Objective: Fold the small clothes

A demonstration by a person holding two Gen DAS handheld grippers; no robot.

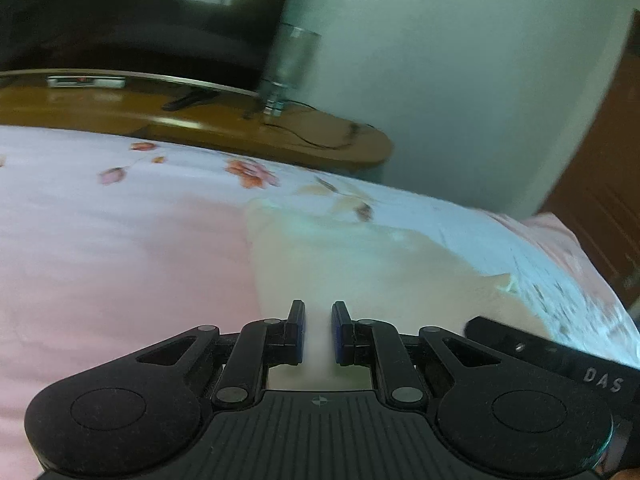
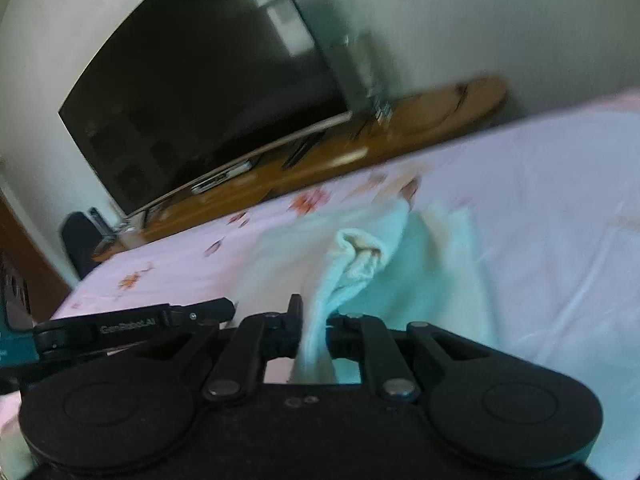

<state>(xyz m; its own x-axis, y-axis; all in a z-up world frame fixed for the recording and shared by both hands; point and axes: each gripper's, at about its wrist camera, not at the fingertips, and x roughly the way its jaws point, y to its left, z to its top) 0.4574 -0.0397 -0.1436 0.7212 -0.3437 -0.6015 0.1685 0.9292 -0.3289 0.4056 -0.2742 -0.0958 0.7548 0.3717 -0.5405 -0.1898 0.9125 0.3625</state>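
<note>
**Both grippers clamped on a pale garment over the bed**

While the pink bed sheet (image 1: pixel 100 248) with its flower print fills the lower part of both views, a dark television (image 2: pixel 192 80) stands behind it on a long wooden cabinet (image 1: pixel 280 136) against a pale wall. A clear glass (image 1: pixel 288 64) is on this cabinet, beside the screen; it is blurred.

On the sheet lies the small garment (image 2: pixel 432 280), cream to pale mint in colour. One part of it is spread flat on the bed, and another part rises in a bunched fold to the right gripper (image 2: pixel 314 320). Its jaws are closed tight on this fold, and the cloth passes between them.

The left gripper (image 1: pixel 318 332) has its jaws nearly closed, with a thin strip of the same pale cloth pinched between the blue pads (image 1: pixel 339 332).
</note>
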